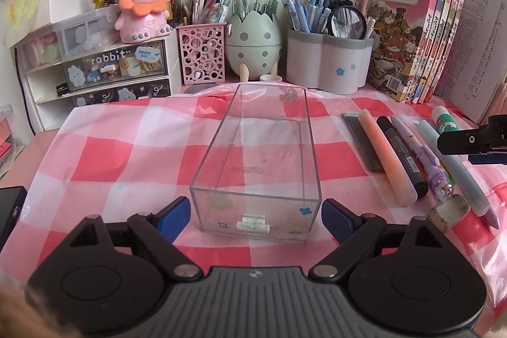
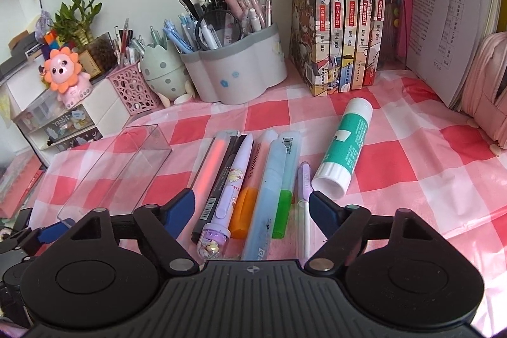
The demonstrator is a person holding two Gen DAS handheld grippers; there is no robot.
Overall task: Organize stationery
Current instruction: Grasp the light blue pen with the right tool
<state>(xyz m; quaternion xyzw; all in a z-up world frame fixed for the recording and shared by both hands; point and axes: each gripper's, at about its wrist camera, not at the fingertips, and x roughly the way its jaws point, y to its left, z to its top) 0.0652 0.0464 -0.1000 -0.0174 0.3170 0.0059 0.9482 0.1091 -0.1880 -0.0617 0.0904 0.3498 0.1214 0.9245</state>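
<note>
A clear plastic box [image 1: 259, 167] lies on the red-and-white checked cloth; it also shows in the right wrist view [image 2: 117, 170]. My left gripper [image 1: 256, 216] is open, one finger on each side of the box's near end. A row of pens and highlighters lies to the right: orange highlighter [image 1: 386, 160], black marker [image 1: 402, 157], purple pen [image 2: 228, 195], blue highlighter [image 2: 269, 201], green highlighter [image 2: 285, 189]. A glue stick [image 2: 345, 144] lies beside them. My right gripper [image 2: 252, 209] is open, its fingers astride the near ends of the pens.
Pen holders stand at the back: pink mesh cup [image 1: 202, 56], egg-shaped holder [image 1: 253, 43], grey-rimmed holder [image 1: 326, 62]. A drawer unit [image 1: 111, 75] stands at left, books [image 2: 342, 15] at right, a pink pencil case [image 2: 488, 91] at far right. An eraser [image 1: 450, 211] lies near the pens.
</note>
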